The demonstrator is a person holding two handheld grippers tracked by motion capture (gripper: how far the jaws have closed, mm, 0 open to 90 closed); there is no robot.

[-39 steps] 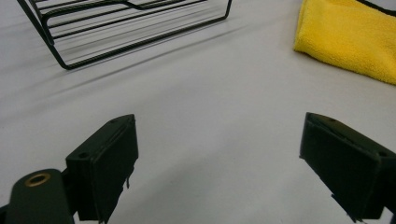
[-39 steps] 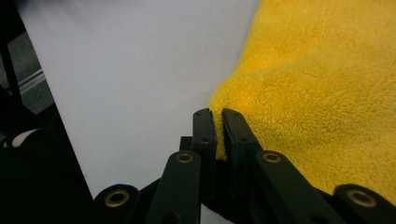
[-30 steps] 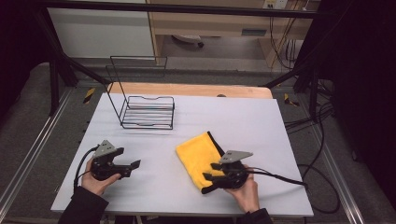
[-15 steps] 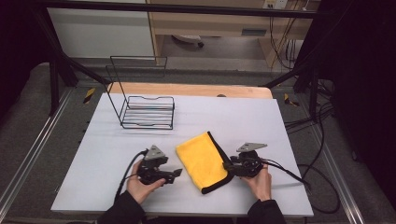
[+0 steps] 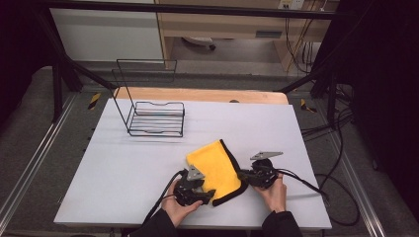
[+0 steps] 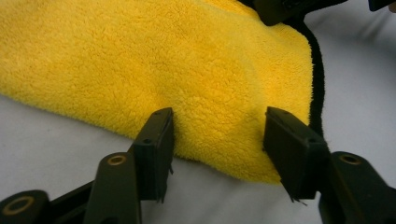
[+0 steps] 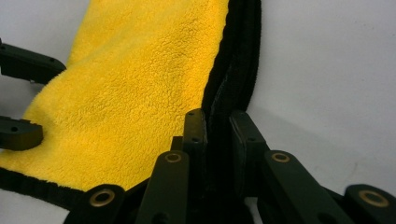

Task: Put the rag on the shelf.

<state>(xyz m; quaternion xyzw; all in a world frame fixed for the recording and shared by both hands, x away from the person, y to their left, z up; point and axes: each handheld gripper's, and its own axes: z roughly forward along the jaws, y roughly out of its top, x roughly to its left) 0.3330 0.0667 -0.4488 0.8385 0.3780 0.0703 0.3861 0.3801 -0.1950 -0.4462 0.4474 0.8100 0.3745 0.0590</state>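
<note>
Folded yellow microfibre cloth point(image 5: 215, 167) lies on the counter point(image 5: 123, 173) near its front edge; right claw point(image 7: 218, 128) has just been closing and pinches its black trim, while left claw point(image 6: 217, 140), half-wide and closing, straddles the cloth's near corner.

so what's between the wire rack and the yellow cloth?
Nothing: in the high view the stretch of white table between the wire rack and the yellow cloth is bare.

I see open tabletop point(image 5: 276, 128) across the frame's middle and right. At upper left the wire rack point(image 5: 155, 116) blocks passage, and the yellow cloth point(image 5: 215, 165) fills the gap between both grippers.
</note>
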